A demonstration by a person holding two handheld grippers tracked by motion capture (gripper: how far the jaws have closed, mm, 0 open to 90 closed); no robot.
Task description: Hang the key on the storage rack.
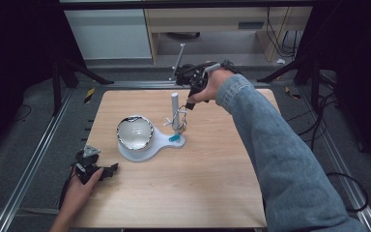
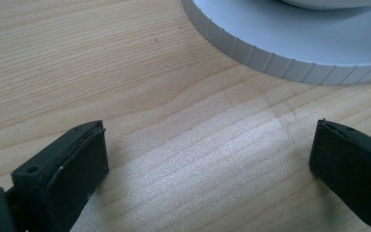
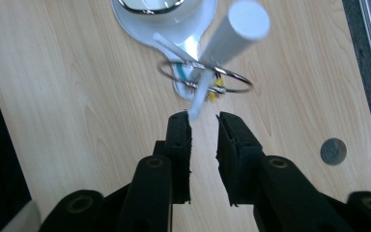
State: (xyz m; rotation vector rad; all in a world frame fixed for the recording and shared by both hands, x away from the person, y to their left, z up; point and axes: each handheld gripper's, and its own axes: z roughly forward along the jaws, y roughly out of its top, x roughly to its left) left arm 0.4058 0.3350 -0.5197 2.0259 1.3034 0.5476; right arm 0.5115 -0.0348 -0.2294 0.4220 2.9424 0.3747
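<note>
Right gripper view: ring (image 3: pixel 205 76) just beyond parted right tongs (image 3: pixel 204 121).

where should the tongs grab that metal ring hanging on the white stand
Grip the metal ring on its free outer arc, the wire loop clear of the white post, coming from above on the side of the right tongs. The ring hangs from one of the stand's thin pegs, so thin wire is exposed there. A jaw either side of the wire looks best; near the peg, small trinkets crowd it.
</note>
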